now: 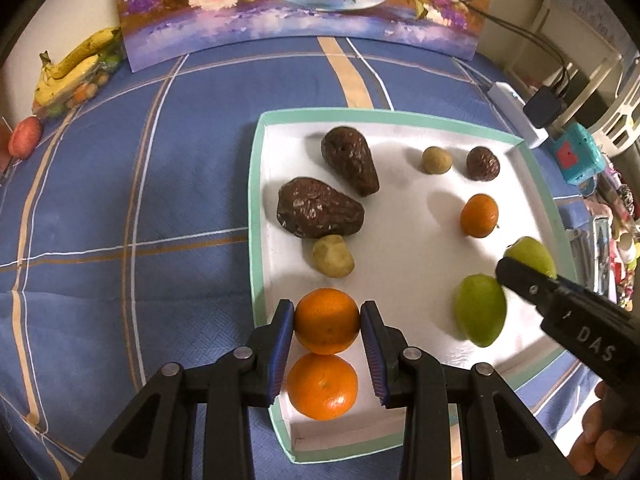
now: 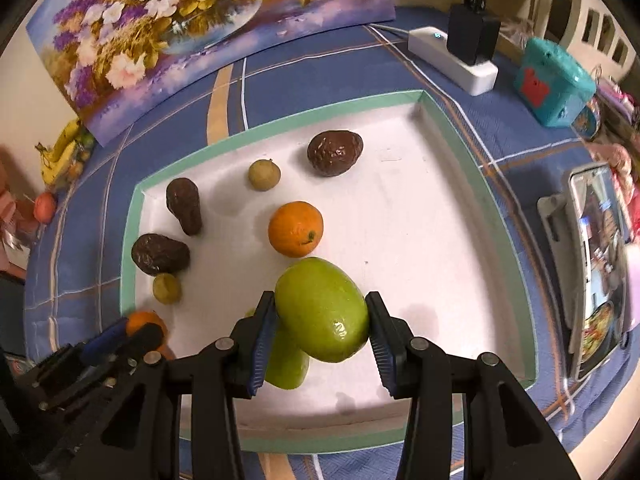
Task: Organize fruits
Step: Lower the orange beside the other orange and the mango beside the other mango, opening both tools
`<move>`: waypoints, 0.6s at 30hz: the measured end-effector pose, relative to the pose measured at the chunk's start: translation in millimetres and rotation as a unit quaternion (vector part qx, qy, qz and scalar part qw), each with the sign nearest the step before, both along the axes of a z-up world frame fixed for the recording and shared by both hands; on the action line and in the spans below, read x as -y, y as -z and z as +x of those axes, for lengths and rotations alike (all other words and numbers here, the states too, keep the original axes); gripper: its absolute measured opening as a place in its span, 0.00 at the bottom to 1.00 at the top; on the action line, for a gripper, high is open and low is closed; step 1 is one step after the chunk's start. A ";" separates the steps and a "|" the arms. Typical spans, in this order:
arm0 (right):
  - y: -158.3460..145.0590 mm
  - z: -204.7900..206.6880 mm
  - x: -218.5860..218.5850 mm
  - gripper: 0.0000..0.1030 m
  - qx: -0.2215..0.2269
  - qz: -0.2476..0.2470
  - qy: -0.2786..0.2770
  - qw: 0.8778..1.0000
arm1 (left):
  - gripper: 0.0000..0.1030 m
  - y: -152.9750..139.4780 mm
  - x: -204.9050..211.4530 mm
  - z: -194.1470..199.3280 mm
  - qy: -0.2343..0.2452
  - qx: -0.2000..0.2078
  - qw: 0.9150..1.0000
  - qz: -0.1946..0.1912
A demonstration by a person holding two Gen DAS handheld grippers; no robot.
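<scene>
Ribbed blue pads of L gripper (image 1: 327,322) round dimpled orange (image 1: 327,320); R gripper (image 2: 322,312) round glossy oval green fruit (image 2: 322,310).

3 oranges (image 1: 327,321), 3 avocados (image 1: 320,208), 2 mangoes (image 2: 322,309)

Both cameras sit just behind their own fingers and look steeply down, from close above, into the white tray (image 1: 256,184) on the blue cloth (image 1: 120,200). The left view hangs over the tray's near left corner, the right view nearer its middle. Both share the tray's fruit and the flower painting (image 2: 180,32) behind.
</scene>
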State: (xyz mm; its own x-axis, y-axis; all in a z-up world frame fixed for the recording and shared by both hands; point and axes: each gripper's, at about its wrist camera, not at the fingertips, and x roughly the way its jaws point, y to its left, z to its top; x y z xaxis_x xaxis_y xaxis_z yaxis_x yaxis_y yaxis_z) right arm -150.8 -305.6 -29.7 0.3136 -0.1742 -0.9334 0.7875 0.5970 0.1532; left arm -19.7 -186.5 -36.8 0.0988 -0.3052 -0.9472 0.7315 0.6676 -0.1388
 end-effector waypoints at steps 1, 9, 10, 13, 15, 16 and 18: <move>0.2 -0.1 0.4 0.45 -0.002 -0.002 0.000 1.000 | 0.35 3.5 0.7 0.1 0.001 -0.002 1.000 0.004; 1.9 -2.2 3.2 0.45 -0.002 -0.005 0.007 1.000 | 0.36 4.4 2.0 -1.1 0.000 -0.001 1.000 0.000; 2.4 -2.7 3.9 0.45 -0.001 -0.004 0.009 1.000 | 0.36 4.3 1.6 -1.1 0.000 -0.001 1.000 0.000; 3.4 -4.3 6.7 0.45 0.002 -0.002 0.017 1.000 | 0.36 4.3 0.4 0.1 -0.002 -0.004 1.000 -0.002; 2.7 -6.3 8.2 0.45 0.001 -0.005 0.021 1.000 | 0.36 4.4 0.0 0.7 -0.003 -0.005 1.000 -0.003; 2.7 -6.1 8.7 0.45 0.001 -0.006 0.021 1.000 | 0.36 4.3 -0.3 0.9 -0.003 -0.005 1.000 -0.003; 3.9 -6.1 9.6 0.45 -0.002 -0.005 0.021 1.000 | 0.36 4.3 -0.2 1.0 -0.003 -0.005 1.000 -0.003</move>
